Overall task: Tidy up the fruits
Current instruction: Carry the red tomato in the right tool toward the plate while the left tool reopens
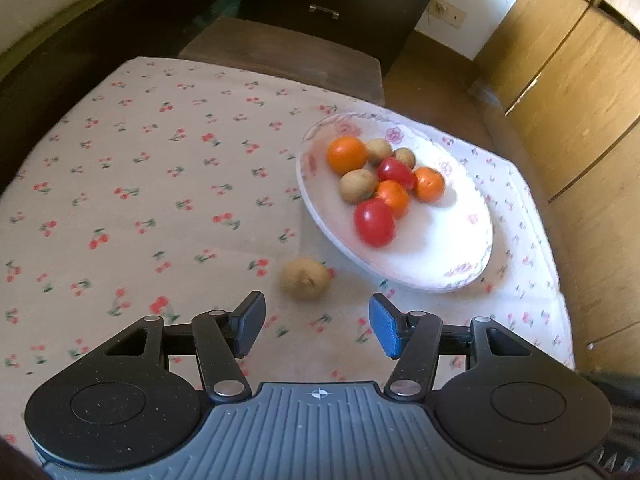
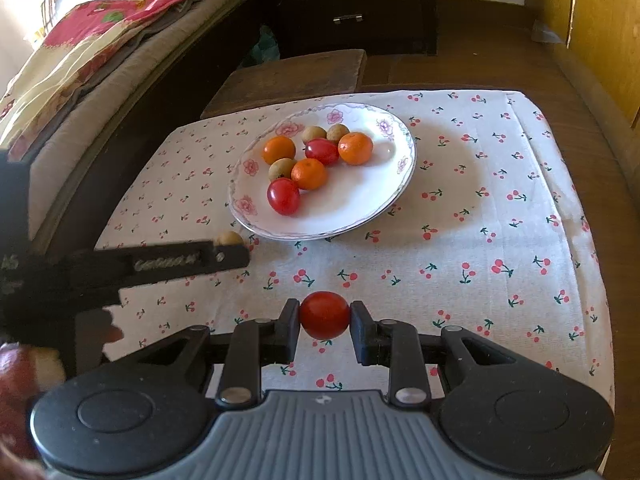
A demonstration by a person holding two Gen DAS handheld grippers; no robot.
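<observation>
Room: a bedroom corner with a bed (image 2: pixel 80 60) under patterned bedding, a dark drawer chest (image 2: pixel 352 4) and a wooden floor.
Table: covered by a white tablecloth (image 2: pixel 500 240) printed with small red cherries.
Plate: a white plate (image 2: pixel 360 208) with pink flowers on the rim, at the middle of the cloth; seen from the left wrist it lies ahead and to the right (image 1: pixel 440 248).
Fruit on plate: three oranges, two red tomatoes and three small brown fruits, bunched on the far left half.
Left gripper: the left gripper (image 1: pixel 316 326) stands about half open with nothing between the blue pads.
Loose brown fruit: one brown fruit (image 1: pixel 306 279) lies on the cloth just ahead of the left jaws' gap, near the plate's rim, clear of both pads.
Right gripper: the right gripper (image 2: pixel 325 330) is closed on a tomato (image 2: pixel 325 315), both pads pressed against its sides, above the cloth on the near side of the plate.
</observation>
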